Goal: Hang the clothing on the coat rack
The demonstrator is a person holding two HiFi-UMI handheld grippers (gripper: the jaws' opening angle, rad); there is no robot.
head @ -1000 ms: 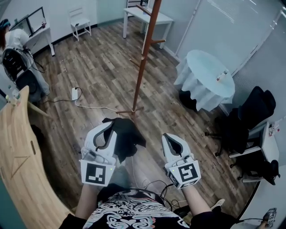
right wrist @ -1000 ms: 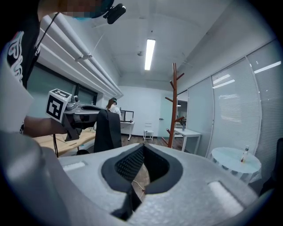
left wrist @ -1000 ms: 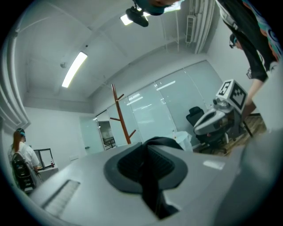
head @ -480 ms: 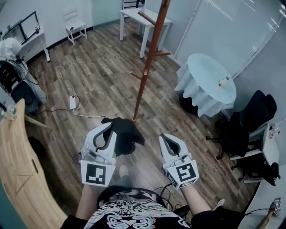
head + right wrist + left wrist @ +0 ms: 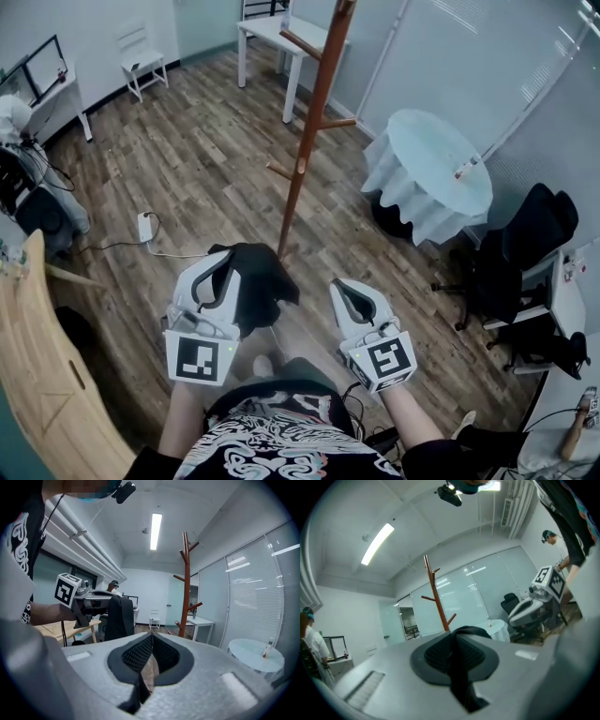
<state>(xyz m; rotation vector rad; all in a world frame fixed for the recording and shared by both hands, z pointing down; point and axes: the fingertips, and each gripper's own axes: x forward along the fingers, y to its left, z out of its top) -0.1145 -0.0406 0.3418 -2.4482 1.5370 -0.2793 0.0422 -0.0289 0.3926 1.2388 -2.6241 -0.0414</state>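
Room: office with a wood-plank floor [image 5: 197,159]; a round table under a pale cloth [image 5: 431,169] stands to the right, a white desk [image 5: 272,33] at the far wall.
Coat rack [image 5: 305,150]: brown wooden pole with pegs, upright, just beyond both grippers.
Clothing: black garment [image 5: 261,281], bunched, hanging near the rack's foot, on no peg.
Left gripper [image 5: 220,267]: jaws clamped on a fold of the garment.
Right gripper [image 5: 349,291]: jaws pressed together, nothing between them; clear of the garment.

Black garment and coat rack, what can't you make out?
Black garment: kind unclear; head view, bunched, partly behind the left tool; left gripper view, only a pinched fold.
Coat rack: foot behind the right tool in right gripper view; top cut off by head view's upper edge.
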